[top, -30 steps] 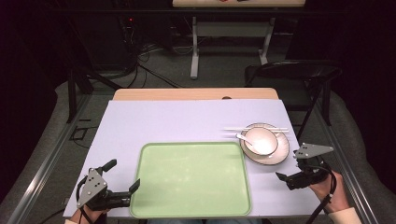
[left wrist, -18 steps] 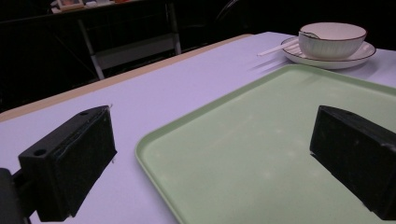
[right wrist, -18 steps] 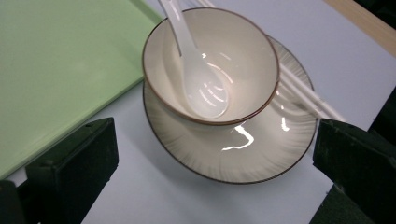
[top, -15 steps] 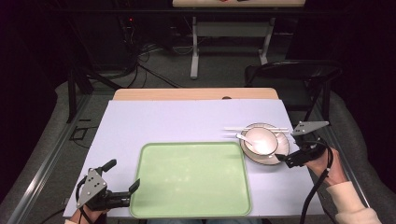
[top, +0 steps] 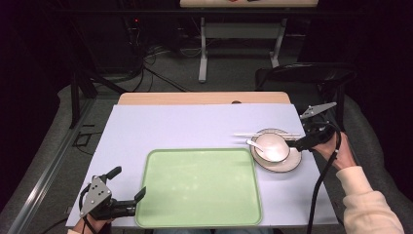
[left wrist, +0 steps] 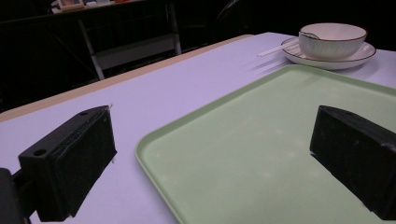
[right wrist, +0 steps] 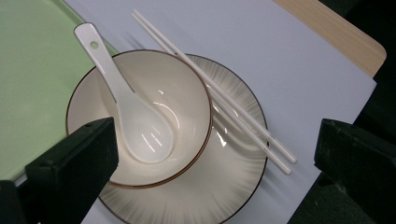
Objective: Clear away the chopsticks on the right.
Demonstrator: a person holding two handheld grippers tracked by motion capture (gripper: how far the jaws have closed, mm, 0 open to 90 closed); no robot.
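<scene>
Bowl (right wrist: 140,116) sits on saucer (right wrist: 224,186), right part of the lavender surface (top: 195,126), just beside the green tray (top: 199,187). White spoon (right wrist: 126,112) rests in bowl; chopsticks (right wrist: 215,93) lie across saucer rim. Right hand-held gripper (right wrist: 215,163) hovers over the set, jaws wide, empty. Left hand-held gripper (top: 124,187) low at tray's near-left corner, jaws wide, empty.

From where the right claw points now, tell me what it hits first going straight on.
Probably the bowl with the spoon in it: the open right claw looks straight at it and the plate beneath, though depth is unclear.
</scene>
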